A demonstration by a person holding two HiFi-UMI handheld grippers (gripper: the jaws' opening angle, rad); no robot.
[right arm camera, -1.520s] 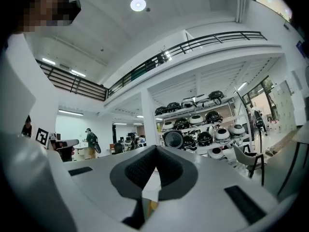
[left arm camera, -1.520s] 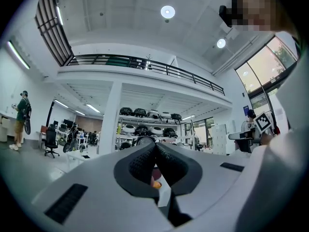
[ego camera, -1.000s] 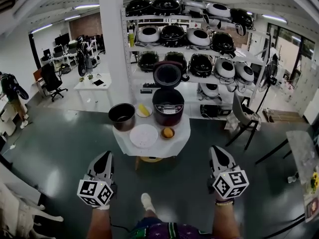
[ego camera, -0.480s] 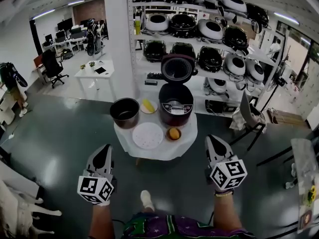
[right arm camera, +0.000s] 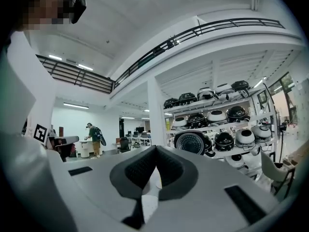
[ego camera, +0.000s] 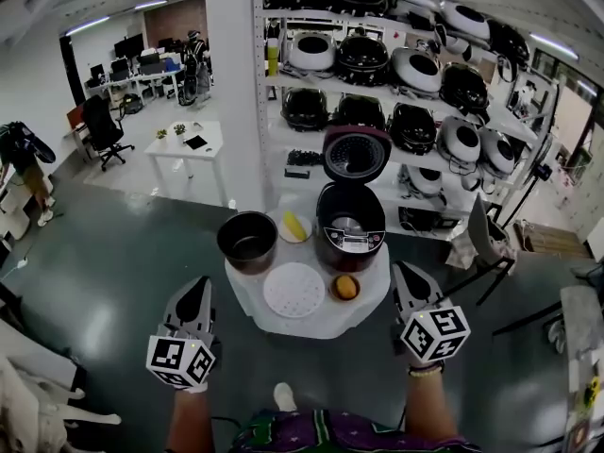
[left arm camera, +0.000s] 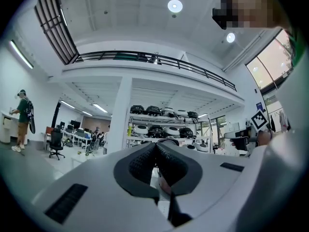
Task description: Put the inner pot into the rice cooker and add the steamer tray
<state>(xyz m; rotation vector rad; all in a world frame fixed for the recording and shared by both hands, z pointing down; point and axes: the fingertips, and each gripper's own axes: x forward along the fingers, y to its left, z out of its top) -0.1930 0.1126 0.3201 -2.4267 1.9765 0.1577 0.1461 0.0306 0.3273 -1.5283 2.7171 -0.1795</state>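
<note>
On a small round white table stand a dark inner pot at the left and a dark red rice cooker with its lid raised at the right. A white perforated steamer tray lies flat in front of them. My left gripper hangs shut and empty just left of the table's near edge. My right gripper is shut and empty by the table's right edge. In the left gripper view the jaws meet at the tips; the right gripper view shows the same.
A yellow item on a small plate sits behind the pot, an orange item in a bowl beside the tray. Behind the table stand shelves full of rice cookers, a white pillar, and a chair at the right.
The table and shelves have come closer and sit lower in the head view; both grippers, still shut, now flank the table's near edge.
</note>
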